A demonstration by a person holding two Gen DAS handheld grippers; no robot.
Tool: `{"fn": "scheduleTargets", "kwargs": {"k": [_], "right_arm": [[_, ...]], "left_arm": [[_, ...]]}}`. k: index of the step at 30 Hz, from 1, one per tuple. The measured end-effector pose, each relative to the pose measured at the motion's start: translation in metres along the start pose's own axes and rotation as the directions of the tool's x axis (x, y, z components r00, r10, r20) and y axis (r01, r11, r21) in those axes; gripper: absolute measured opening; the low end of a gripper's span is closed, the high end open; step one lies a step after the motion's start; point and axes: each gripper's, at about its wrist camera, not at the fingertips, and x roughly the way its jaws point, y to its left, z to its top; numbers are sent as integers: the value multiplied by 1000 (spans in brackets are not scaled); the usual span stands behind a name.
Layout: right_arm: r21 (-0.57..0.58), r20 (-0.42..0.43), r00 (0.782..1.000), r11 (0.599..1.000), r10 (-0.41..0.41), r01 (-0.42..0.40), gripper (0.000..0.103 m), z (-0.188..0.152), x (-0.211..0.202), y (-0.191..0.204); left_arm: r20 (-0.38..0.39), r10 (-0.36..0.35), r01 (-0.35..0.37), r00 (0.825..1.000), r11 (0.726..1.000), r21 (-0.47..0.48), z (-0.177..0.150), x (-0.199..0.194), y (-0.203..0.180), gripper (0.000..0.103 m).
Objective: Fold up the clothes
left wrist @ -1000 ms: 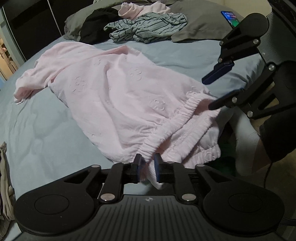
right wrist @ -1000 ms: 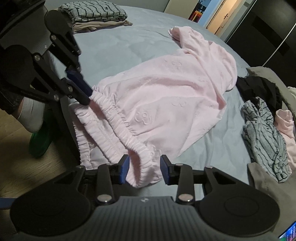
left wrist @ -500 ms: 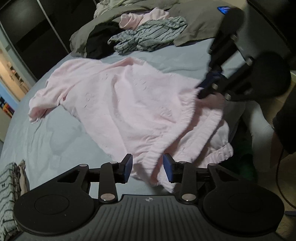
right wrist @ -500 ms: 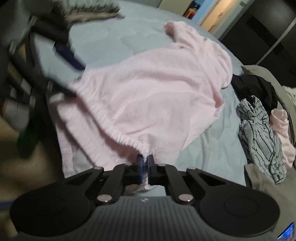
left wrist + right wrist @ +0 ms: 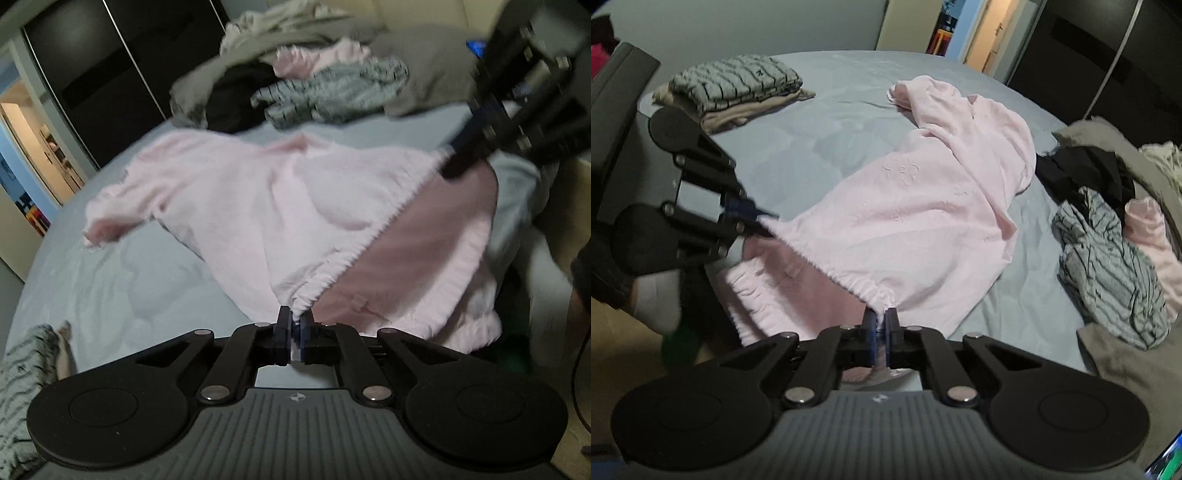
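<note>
Now both grippers, left gripper (image 5: 293, 330) and right gripper (image 5: 881, 325), are clenched on the pink garment's (image 5: 923, 221) elastic hem, stretched taut; next, likely carrying it far across the bed (image 5: 827, 122).

Left tool (image 5: 294, 326) at 6 o'clock in its own view, fingers pressed nearly together on pink waistband (image 5: 354, 254). Right tool (image 5: 881, 321) likewise pinched on the same hem, seen at 2 o'clock from the left camera. White-socked foot (image 5: 655, 295) at 8 o'clock.

No readable text, labels or numbers anywhere; small emblems on gripper bodies illegible.
</note>
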Motion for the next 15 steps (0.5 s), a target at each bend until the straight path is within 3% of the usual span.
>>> {"fn": "scheduleTargets", "kwargs": {"k": [5, 8, 15], "right_arm": [[43, -26, 997, 997, 67, -66, 5, -6, -21, 3], [63, -44, 993, 992, 113, -110, 5, -13, -24, 10], [-54, -145, 983, 991, 114, -123, 5, -44, 19, 42]], "left_arm": [[-9, -79, 79, 997, 996, 30, 1, -28, 7, 2], [-34, -90, 92, 995, 994, 64, -11, -29, -1, 2], [-96, -96, 108, 991, 985, 132, -30, -11, -17, 8]]}}
